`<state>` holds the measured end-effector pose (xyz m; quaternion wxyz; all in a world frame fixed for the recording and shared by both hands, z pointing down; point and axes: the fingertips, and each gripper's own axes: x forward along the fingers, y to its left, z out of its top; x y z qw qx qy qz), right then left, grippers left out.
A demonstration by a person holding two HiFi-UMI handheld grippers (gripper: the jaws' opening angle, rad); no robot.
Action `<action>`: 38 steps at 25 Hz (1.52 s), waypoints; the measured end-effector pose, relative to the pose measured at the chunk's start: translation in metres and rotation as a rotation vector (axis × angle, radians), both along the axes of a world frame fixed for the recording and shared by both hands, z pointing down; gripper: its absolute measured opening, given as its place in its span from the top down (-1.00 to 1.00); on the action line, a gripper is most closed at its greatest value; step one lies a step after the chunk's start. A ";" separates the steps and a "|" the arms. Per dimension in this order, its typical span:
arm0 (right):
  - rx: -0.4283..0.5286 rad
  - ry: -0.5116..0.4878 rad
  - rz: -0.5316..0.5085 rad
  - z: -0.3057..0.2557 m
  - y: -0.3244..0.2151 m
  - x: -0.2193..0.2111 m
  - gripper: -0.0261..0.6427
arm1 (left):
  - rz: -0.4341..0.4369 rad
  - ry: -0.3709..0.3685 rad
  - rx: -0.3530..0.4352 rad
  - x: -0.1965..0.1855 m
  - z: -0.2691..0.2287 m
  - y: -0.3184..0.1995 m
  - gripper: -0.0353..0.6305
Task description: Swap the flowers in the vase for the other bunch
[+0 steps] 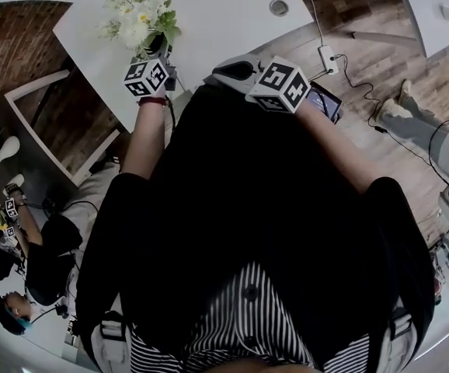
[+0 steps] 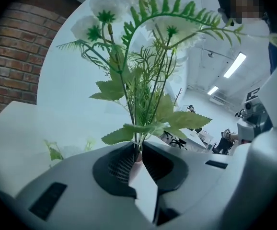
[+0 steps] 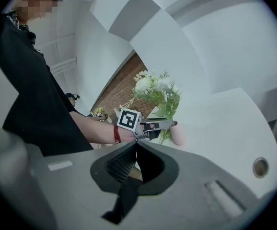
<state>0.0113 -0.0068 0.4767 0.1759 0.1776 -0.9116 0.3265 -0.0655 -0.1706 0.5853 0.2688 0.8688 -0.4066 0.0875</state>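
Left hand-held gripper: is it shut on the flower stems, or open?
Shut on them. In its own view, the left hand-held gripper has its jaws pinched together on the stems of the white flower bunch, which rises straight out from between them.

Bare white table lies open past the pink vase; the flower bunch crowds beside it.

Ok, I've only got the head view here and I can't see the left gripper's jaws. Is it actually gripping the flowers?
Observer: Yes. The left gripper view shows the left gripper shut on the green stems of the white flower bunch.
Operator: And the other gripper?
Observer: The right gripper is shut with nothing between its jaws.
Operator: Any vase nearby?
Observer: A pink vase stands on the white table, close by the left gripper's tip.
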 end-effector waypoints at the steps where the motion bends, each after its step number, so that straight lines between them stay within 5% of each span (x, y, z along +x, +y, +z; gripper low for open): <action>1: 0.000 0.000 -0.006 0.000 0.000 -0.001 0.91 | -0.010 0.004 -0.011 -0.001 0.002 0.000 0.78; 22: 0.027 -0.036 -0.057 -0.010 -0.013 -0.012 0.91 | -0.023 -0.040 -0.116 -0.006 0.010 0.005 0.74; 28: 0.029 -0.041 -0.076 -0.008 -0.004 -0.013 0.91 | 0.058 -0.032 -0.148 0.014 -0.001 0.025 0.26; 34: 0.024 -0.058 -0.102 -0.009 0.000 -0.024 0.91 | 0.042 0.048 -0.163 0.005 -0.011 0.039 0.20; 38: 0.057 -0.073 -0.142 -0.006 0.034 -0.028 0.91 | 0.022 0.032 -0.141 0.000 -0.017 0.077 0.20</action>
